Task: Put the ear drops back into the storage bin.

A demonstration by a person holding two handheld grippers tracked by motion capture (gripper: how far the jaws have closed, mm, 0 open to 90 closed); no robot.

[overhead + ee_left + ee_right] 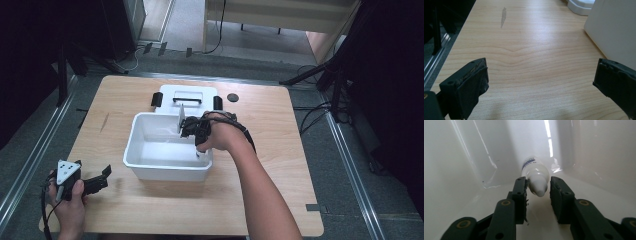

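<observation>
While left gripper idles wide open, right gripper jaws flank small bottle cap, not visibly clamped; light, slick plastic, likely better gripped mid-body.

From above, my right gripper dips into the white tub and my hand covers its jaws, so the small white bottle can't be made out there. Up close, its label is too blurred to read, and I can't tell whether my jaws touch its cap. My left gripper has its right jaw clipped by the frame edge.
</observation>
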